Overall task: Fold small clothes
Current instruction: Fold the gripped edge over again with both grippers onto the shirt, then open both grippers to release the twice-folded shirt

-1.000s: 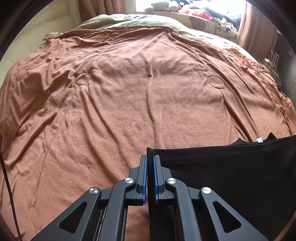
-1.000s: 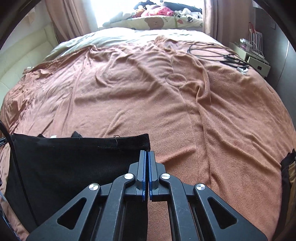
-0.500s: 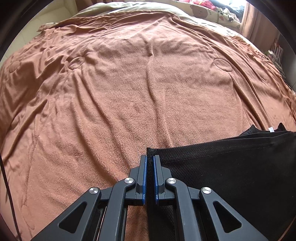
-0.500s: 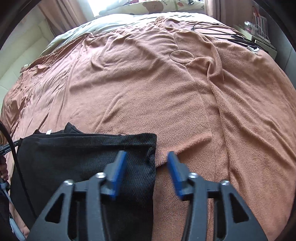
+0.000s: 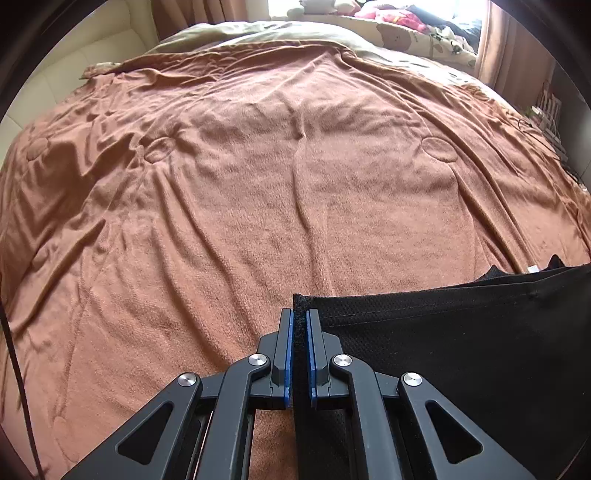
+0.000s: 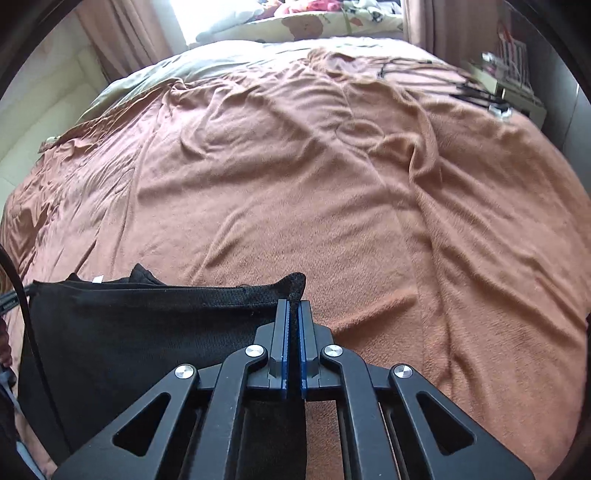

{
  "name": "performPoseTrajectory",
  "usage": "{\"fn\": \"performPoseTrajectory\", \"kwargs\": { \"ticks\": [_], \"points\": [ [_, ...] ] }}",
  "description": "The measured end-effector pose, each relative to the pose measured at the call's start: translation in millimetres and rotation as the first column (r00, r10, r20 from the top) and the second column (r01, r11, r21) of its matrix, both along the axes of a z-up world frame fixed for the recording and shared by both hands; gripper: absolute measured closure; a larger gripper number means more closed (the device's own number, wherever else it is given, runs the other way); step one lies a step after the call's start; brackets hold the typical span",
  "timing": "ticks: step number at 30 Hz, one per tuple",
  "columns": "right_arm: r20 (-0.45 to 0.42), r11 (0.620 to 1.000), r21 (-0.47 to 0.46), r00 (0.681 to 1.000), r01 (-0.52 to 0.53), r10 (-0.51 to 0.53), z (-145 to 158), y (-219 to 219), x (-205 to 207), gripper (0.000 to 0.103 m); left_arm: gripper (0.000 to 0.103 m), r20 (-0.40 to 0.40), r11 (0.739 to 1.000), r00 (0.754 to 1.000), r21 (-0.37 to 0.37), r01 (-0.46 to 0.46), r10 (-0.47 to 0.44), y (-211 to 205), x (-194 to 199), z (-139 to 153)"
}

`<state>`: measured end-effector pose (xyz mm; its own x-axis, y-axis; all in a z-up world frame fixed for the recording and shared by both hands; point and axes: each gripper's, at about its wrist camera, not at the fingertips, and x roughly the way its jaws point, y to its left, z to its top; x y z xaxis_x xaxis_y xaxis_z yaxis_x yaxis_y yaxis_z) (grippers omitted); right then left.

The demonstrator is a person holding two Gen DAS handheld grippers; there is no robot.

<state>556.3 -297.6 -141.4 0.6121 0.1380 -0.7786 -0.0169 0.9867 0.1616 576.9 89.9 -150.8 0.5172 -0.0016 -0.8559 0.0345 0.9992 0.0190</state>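
Both corners of the black garment [image 5: 461, 350] are pinched — the left tool [image 5: 298, 354] clenched on one, the right tool [image 6: 293, 350] on the other — lifted taut over the brown bedspread [image 5: 258, 184]. No finished fold shows yet. Half a second earlier the right tool gaped open beside its corner; now it has regripped.

black mesh-textured garment [image 5: 461, 343], rust-brown blanket [image 5: 258, 203] with stitched oval patches, cream bedding with brown bear print [image 5: 399, 35], black hand-held gripper [image 5: 299, 321] with blue pads [image 5: 289, 354]
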Motion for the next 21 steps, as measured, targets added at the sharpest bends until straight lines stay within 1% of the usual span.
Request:
{"fn": "performPoseTrajectory", "kwargs": {
  "ticks": [2, 4, 8, 13, 18, 19, 21],
  "points": [
    [0.016, 1.000, -0.016, 1.000, 0.007, -0.007, 5.3, 1.4, -1.2, 0.103, 0.096, 0.007, 1.000, 1.000, 0.006, -0.001, 0.001, -0.8, 3.2, 3.4],
    [0.012, 1.000, -0.022, 1.000, 0.010, -0.010, 6.2, 2.8, 1.6, 0.103, 0.096, 0.001, 1.000, 1.000, 0.022, 0.000, 0.000, -3.0, 8.1, 2.3],
    [-0.020, 0.999, -0.042, 1.000, 0.019, -0.020, -2.7, 6.7, 13.5, 0.103, 0.096, -0.022, 0.999, 1.000, 0.042, 0.002, -0.001, -5.2, 17.2, -7.5],
    [-0.063, 0.998, -0.062, 0.998, 0.024, -0.028, -15.6, 10.1, 32.6, 0.103, 0.096, -0.064, 0.999, 0.998, 0.046, -0.007, 0.010, -2.0, 25.9, -24.2],
    [-0.105, 0.997, -0.074, 0.994, 0.021, -0.029, -24.9, 14.0, 48.0, 0.102, 0.096, -0.073, 0.999, 0.997, 0.050, -0.019, 0.023, -0.7, 27.4, -29.5],
    [-0.113, 0.997, -0.065, 0.993, 0.029, -0.036, -25.4, 13.5, 49.4, 0.101, 0.094, -0.076, 0.999, 0.997, 0.049, -0.022, 0.025, -0.7, 27.5, -28.9],
    [-0.119, 0.998, -0.046, 0.992, 0.038, -0.044, -22.4, 11.0, 49.3, 0.098, 0.085, -0.086, 0.997, 0.996, 0.066, -0.033, 0.039, 0.5, 27.9, -25.9]
  ]
}}
